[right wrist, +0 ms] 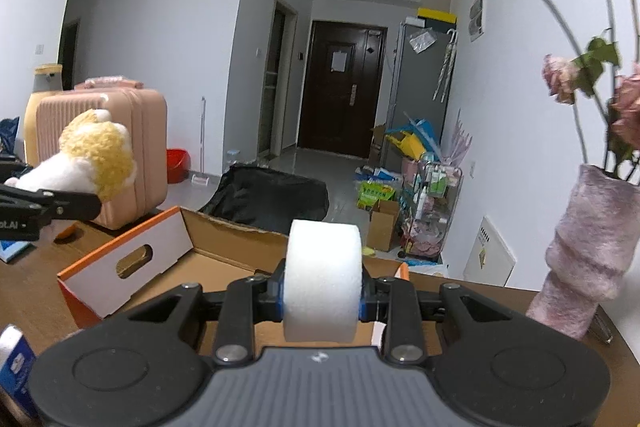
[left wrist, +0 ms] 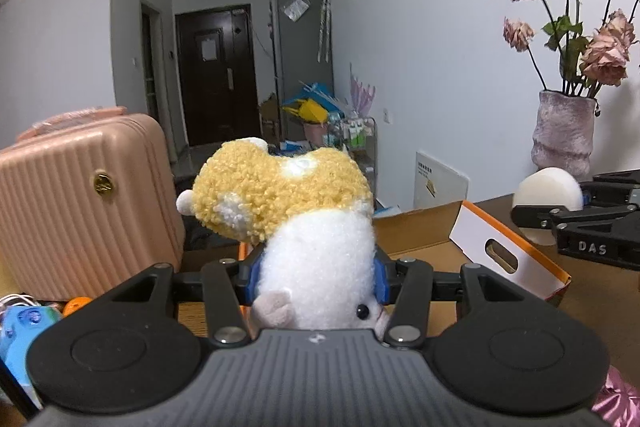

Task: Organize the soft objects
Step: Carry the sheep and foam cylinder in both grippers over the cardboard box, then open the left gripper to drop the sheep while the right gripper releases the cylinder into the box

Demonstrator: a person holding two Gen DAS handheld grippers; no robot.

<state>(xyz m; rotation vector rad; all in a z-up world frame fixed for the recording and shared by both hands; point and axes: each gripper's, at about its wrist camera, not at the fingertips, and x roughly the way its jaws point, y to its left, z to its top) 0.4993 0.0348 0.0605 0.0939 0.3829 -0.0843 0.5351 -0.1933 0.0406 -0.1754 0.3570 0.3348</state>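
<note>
A: What has the left gripper [left wrist: 318, 277] got?
B: Its jaws are clamped on the plush toy [left wrist: 304, 223], lifted above the cardboard box [left wrist: 424, 231].
A: And the right gripper [right wrist: 322, 301]?
B: It pinches the white foam block [right wrist: 323, 273] over the same box, with the vase [right wrist: 580, 259] at two o'clock.

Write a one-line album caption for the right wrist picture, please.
Right gripper clamps a white foam cylinder above an open cardboard box, plush toy held alongside.

We see the box [right wrist: 224, 259] open on top, its flap [right wrist: 128, 259] raised at left. The vase [right wrist: 592, 251] crowds our right side.
</note>
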